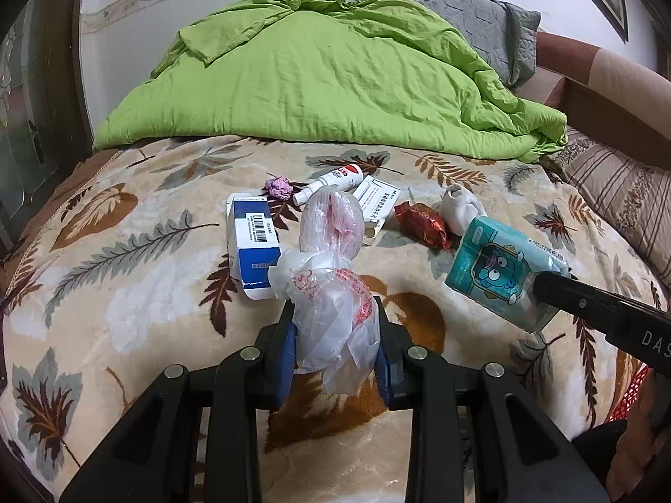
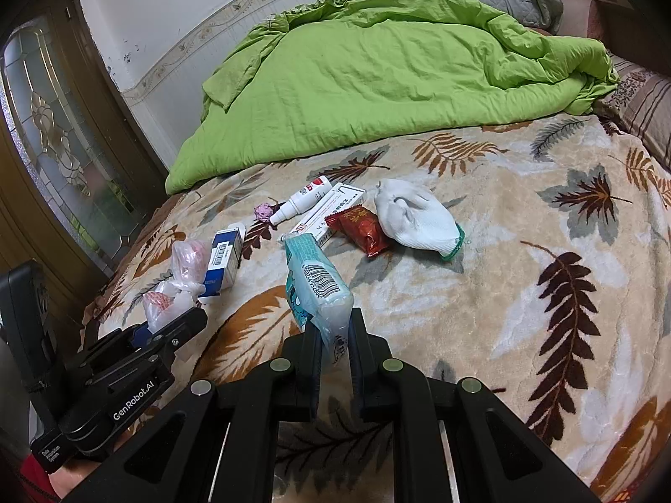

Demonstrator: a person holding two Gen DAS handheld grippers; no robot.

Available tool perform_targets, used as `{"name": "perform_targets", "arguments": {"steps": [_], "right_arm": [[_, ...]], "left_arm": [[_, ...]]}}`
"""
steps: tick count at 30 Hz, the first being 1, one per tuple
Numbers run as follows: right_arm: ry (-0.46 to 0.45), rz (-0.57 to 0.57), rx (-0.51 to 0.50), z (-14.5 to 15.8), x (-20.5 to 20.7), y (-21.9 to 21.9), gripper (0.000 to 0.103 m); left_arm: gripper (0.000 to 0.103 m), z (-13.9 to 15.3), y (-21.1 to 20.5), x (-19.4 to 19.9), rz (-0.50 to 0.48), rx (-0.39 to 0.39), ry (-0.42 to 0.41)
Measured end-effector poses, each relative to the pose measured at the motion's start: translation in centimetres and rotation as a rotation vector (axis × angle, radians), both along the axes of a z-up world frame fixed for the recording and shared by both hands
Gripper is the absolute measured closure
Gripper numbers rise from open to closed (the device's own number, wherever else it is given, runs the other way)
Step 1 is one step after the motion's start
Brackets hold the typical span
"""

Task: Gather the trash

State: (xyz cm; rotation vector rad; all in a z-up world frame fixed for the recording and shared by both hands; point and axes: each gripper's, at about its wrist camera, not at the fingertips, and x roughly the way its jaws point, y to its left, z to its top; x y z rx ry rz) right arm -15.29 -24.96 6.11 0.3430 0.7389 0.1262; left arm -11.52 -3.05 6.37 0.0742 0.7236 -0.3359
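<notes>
Left wrist view shows the left hand-held gripper (image 1: 335, 335) clamped on a thin plastic bag (image 1: 331, 276), its neck twisted shut and its far end resting on the leaf-patterned blanket (image 1: 126, 293) of the bed. The right hand-held gripper (image 2: 335, 335) pinches the sealed end of a teal tissue pack (image 2: 314, 285), lifted clear of the blanket. To do this well, I judge the bag needs its mouth opened first — as bunched now, the pack has no way in (the film looks slippery, so regrip near the rim). The bag is translucent white with red print, crinkled and soft. The pack is glossy teal with a cartoon face and barcode, just beside the bag.
</notes>
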Motion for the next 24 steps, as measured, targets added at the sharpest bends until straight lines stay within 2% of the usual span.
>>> {"name": "perform_targets", "arguments": {"steps": [24], "right_arm": [[0.000,-0.001,0.001,0.01,-0.02,0.01,0.090]], "left_arm": [[0.073,0.04,-0.29,-0.24,-0.001,0.006,-0.004]]}}
